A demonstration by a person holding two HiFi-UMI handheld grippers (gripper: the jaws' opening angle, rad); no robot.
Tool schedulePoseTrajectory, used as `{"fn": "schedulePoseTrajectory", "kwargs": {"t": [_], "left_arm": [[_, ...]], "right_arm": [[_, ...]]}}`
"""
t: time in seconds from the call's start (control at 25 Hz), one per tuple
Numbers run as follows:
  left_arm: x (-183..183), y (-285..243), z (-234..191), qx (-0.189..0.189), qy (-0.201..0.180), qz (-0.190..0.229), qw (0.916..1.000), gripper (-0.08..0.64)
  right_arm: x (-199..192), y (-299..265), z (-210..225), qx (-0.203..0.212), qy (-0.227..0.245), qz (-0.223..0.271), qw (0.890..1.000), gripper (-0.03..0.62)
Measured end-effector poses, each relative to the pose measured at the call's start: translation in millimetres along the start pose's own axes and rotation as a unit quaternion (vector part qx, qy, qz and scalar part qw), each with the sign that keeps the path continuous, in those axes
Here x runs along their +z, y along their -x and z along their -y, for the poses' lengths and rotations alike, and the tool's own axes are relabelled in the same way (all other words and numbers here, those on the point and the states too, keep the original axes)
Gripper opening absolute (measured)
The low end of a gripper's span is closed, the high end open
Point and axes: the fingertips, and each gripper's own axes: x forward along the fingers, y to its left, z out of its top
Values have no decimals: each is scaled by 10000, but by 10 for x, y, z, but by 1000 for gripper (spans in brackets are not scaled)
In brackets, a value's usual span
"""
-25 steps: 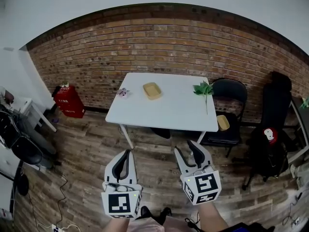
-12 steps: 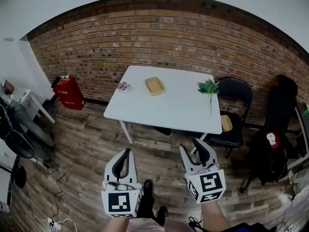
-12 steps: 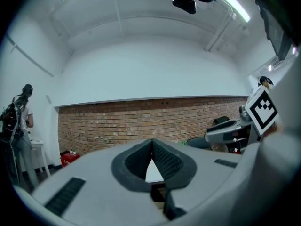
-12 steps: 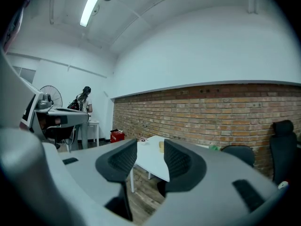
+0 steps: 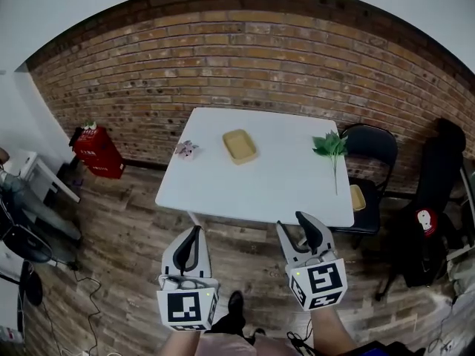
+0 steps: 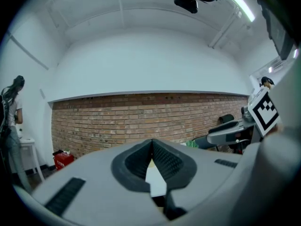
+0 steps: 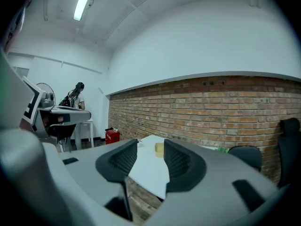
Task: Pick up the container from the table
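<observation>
- There's the container (image 5: 240,146), a shallow yellow tray, sitting flat on the table (image 5: 274,180), on the table's far half and left of its middle. Nothing touches it.
- In the right gripper view the same container (image 7: 159,148) shows far off on the table top, framed in the gap between the jaws.
- Our right gripper (image 5: 292,223) hangs short of the table's near edge, over the wooden floor (image 5: 126,236). Its jaws are spread wide, with nothing in them.
- Our left gripper (image 5: 196,233) floats off the table's near left corner. Its jaws are pinched tip to tip and hold nothing.
- Both grippers are well apart from the container, with the whole depth of the table between.
- Near the table's far right corner lies a leafy green sprig (image 5: 330,145), and near its far left corner a small pinkish thing (image 5: 185,149) that we can't make out.
- A black chair (image 5: 371,145) stands just beside the table's right end, a small yellow item (image 5: 358,196) on its seat.
- Behind the table runs the brick wall (image 5: 245,58), and a red box (image 5: 96,153) rests at its foot, off the table's left end.
</observation>
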Motion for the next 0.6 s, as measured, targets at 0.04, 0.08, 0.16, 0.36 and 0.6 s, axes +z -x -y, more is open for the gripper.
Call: {"fn": "schedulePoseTrajectory", "kwargs": {"t": [0.04, 0.08, 0.16, 0.36, 0.6], "left_arm": [[42, -114, -51, -26, 32, 60, 10000, 9], [88, -221, -99, -48, 66, 120, 9999, 9], [152, -413, -208, -86, 43, 181, 9998, 9], [197, -785, -467, -183, -37, 234, 9996, 9], [72, -1091, -582, -376, -12, 129, 9992, 9]], "right_arm": [[58, -102, 32, -27, 6, 18, 10000, 181], [121, -199, 71, -59, 8, 45, 10000, 181], [245, -378, 152, -138, 22, 115, 9998, 178], [451, -768, 227, -294, 86, 234, 9993, 176], [455, -1069, 278, -443, 71, 178, 9988, 175]]}}
